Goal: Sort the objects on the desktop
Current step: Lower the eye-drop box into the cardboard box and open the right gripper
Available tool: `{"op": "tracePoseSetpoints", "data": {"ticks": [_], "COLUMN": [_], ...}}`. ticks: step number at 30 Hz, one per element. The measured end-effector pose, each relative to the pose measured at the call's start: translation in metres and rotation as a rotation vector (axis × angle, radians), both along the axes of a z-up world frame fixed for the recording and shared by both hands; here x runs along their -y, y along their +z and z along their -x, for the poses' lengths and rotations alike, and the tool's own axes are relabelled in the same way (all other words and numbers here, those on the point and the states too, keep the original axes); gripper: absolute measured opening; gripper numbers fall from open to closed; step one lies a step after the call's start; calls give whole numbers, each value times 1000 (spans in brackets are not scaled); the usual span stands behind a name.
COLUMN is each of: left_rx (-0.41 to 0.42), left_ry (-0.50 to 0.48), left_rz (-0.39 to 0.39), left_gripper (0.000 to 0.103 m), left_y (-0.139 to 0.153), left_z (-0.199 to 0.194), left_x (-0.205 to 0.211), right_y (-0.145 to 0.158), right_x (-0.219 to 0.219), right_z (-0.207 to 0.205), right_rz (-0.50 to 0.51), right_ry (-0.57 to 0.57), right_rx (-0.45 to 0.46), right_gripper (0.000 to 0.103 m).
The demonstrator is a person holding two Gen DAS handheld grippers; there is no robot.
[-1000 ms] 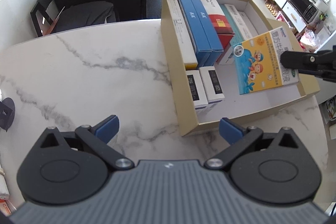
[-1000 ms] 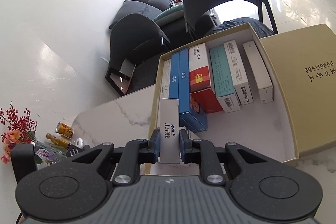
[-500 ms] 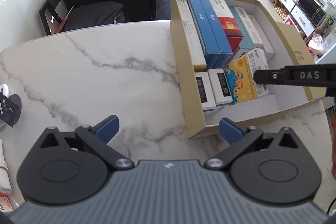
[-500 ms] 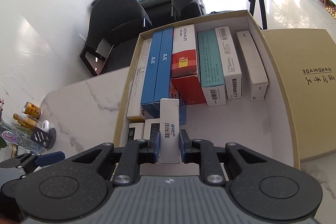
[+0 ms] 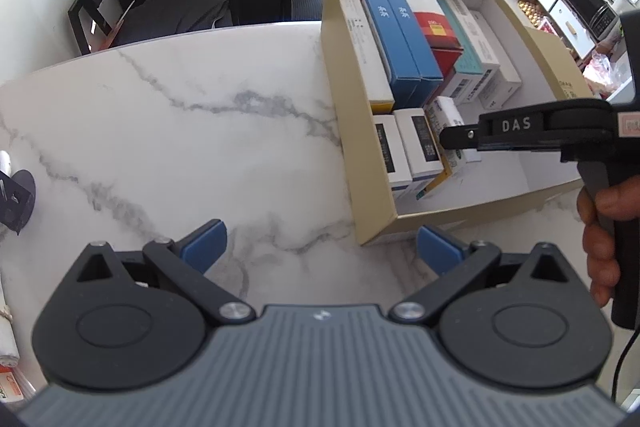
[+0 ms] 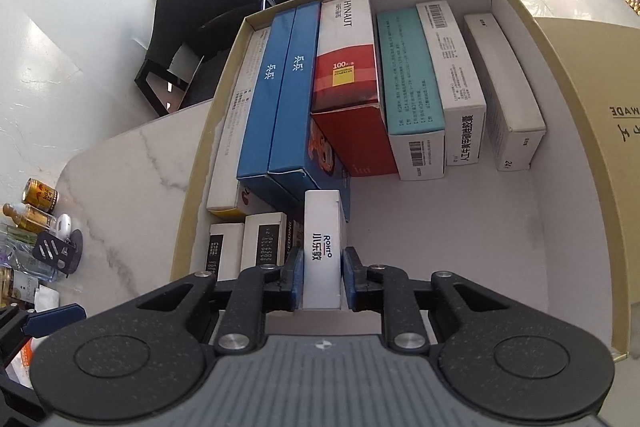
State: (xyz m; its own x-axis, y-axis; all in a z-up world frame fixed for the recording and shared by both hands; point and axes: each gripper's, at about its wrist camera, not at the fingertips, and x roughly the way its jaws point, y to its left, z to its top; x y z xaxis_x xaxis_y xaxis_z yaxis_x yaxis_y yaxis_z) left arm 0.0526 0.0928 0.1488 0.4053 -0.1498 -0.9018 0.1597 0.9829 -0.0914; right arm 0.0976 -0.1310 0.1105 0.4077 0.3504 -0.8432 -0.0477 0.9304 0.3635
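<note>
The right gripper (image 6: pixel 322 277) clenched the slim white Rohto carton (image 6: pixel 323 247) inside the tan cardboard box (image 6: pixel 576 115) (left gripper (image 5: pixel 320 247) spread wide, idle), risking jamming against the small white cartons (image 6: pixel 244 247) beside it.

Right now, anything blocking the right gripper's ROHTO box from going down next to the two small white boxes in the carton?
Nothing visible blocks it. The ROHTO box, held in the right gripper, is already inside the carton, beside the small white boxes. The blue boxes close the slot's far end; bare floor lies to its right.
</note>
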Motion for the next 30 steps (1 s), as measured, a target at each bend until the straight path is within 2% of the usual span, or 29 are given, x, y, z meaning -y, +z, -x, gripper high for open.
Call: {"op": "tracePoseSetpoints", "data": {"ticks": [10, 18, 24, 30], "left_rx": [-3, 1, 4, 8], "left_ry": [-28, -35, -41, -47], "left_rz": [12, 7, 11, 25], "left_gripper": [103, 103, 103, 103], "left_y": [2, 4, 6, 10], "left_z": [-2, -3, -2, 0], "left_x": [7, 11, 11, 13], "right_y": [-9, 1, 1, 20], "right_x": [17, 25, 37, 43], "right_z": [3, 8, 17, 29], "right_rz": [-166, -190, -222, -217], "right_ry": [-60, -60, -97, -99], "right_rx": [-15, -7, -9, 20], "right_gripper": [30, 40, 41, 45]}}
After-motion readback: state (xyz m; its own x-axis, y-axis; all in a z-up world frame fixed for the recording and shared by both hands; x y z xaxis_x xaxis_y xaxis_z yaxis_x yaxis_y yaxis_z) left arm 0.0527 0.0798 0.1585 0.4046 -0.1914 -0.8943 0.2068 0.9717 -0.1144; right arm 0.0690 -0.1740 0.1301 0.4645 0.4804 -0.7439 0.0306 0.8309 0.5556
